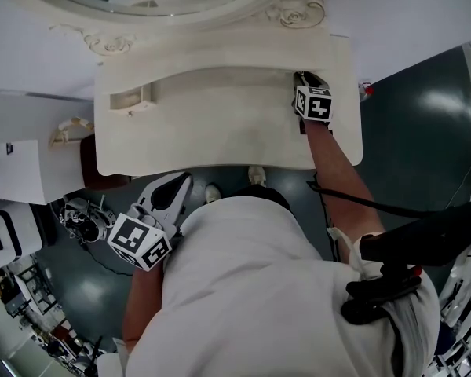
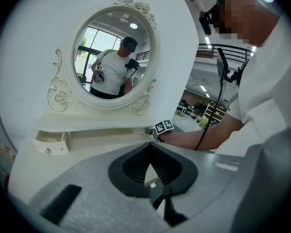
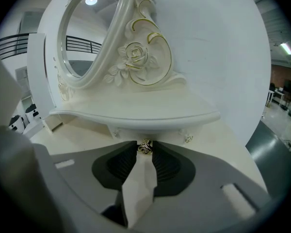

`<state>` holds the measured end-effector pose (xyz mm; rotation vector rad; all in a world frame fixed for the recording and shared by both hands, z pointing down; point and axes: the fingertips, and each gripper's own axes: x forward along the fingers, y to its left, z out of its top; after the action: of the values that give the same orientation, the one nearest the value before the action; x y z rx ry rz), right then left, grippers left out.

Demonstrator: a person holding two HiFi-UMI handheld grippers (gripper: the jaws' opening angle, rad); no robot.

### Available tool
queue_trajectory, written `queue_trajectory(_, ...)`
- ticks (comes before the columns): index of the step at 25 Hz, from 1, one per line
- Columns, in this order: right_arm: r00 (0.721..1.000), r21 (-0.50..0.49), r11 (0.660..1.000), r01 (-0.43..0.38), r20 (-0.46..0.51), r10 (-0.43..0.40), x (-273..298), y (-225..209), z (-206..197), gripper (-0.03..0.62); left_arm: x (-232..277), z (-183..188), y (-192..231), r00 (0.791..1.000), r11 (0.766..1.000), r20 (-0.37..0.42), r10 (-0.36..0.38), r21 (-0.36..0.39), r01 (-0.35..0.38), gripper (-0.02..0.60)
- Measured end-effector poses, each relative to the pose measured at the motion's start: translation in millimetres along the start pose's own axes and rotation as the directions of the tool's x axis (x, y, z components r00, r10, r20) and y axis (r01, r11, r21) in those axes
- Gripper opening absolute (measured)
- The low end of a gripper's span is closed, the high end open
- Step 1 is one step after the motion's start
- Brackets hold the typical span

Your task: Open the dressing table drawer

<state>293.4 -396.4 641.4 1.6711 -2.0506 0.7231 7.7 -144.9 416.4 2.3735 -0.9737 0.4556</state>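
Note:
The cream dressing table (image 1: 220,132) carries an oval mirror (image 2: 114,52) and a shelf with small drawers. My right gripper (image 1: 304,78) reaches under the shelf's right end. In the right gripper view its jaws (image 3: 144,149) are shut on the gold rose-shaped drawer knob (image 3: 144,146), with the tips pressed on either side of it. The right drawer front (image 3: 160,131) sits flush under the shelf. The left small drawer (image 1: 130,98) (image 2: 51,143) stands pulled out. My left gripper (image 1: 179,184) (image 2: 150,148) hovers off the table's front edge, shut and holding nothing.
A dark red seat (image 1: 102,170) is tucked under the table's left front. A white cabinet (image 1: 16,171) and equipment on wheels (image 1: 78,218) stand at the left. The person's shoes (image 1: 255,175) are by the table's front edge. A black cable (image 1: 353,199) trails from the right arm.

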Motion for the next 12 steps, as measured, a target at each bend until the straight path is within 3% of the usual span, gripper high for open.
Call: queue_trajectory(12,1.0,-0.01,1.0,0.008,0.002,-0.008,0.6,1.1,-2.0,0.097,-0.1,-1.1,0.8,1.0,1.0,-0.009,-0.004,0.011,0.004,-0.003)
